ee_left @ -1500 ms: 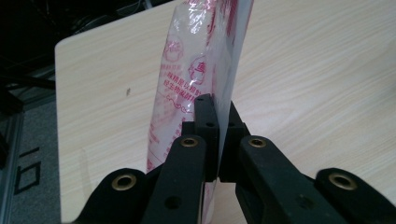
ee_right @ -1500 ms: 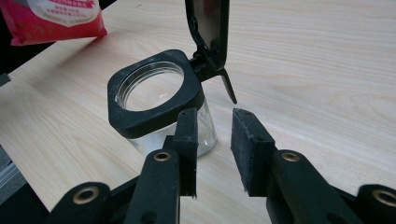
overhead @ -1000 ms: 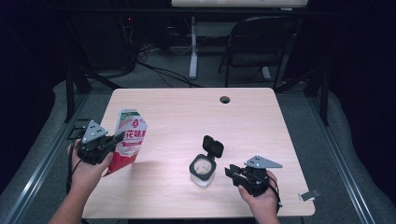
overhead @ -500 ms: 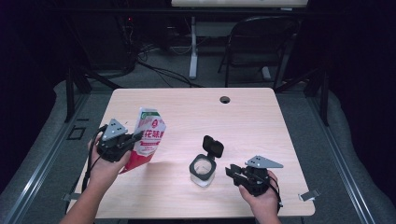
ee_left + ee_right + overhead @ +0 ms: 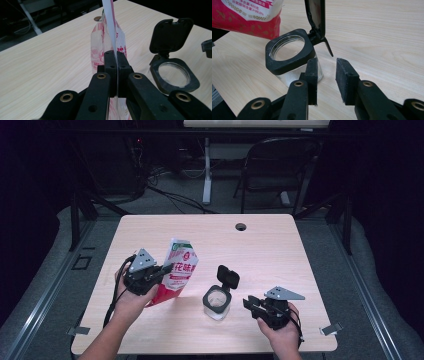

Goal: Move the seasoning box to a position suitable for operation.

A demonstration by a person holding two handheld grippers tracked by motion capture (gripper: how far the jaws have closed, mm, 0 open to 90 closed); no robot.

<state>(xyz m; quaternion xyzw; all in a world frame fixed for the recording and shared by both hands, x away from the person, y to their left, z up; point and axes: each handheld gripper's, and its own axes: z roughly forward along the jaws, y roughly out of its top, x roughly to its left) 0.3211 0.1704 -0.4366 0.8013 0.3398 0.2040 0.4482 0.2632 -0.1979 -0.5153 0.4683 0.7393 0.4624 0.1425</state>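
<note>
My left gripper (image 5: 166,269) is shut on the thin edge of a red and white pouch (image 5: 179,270) and holds it upright and tilted, left of the jar. In the left gripper view the jaws (image 5: 116,62) pinch the pouch (image 5: 100,47) edge-on. A small clear jar (image 5: 216,301) with a black square collar stands on the table, its flip lid (image 5: 228,276) raised open. My right gripper (image 5: 249,303) rests low just right of the jar, open, with nothing between its fingers. In the right gripper view (image 5: 326,75) the jar (image 5: 287,52) sits just ahead of the left jaw.
The light wood table (image 5: 280,255) has a round cable hole (image 5: 241,226) near its far edge. A black folding chair (image 5: 280,165) and a desk leg stand beyond it. Metal clips (image 5: 330,329) stick out at the front corners.
My left gripper has carried the pouch to the right, toward the jar. The right gripper and the jar have stayed in place.
</note>
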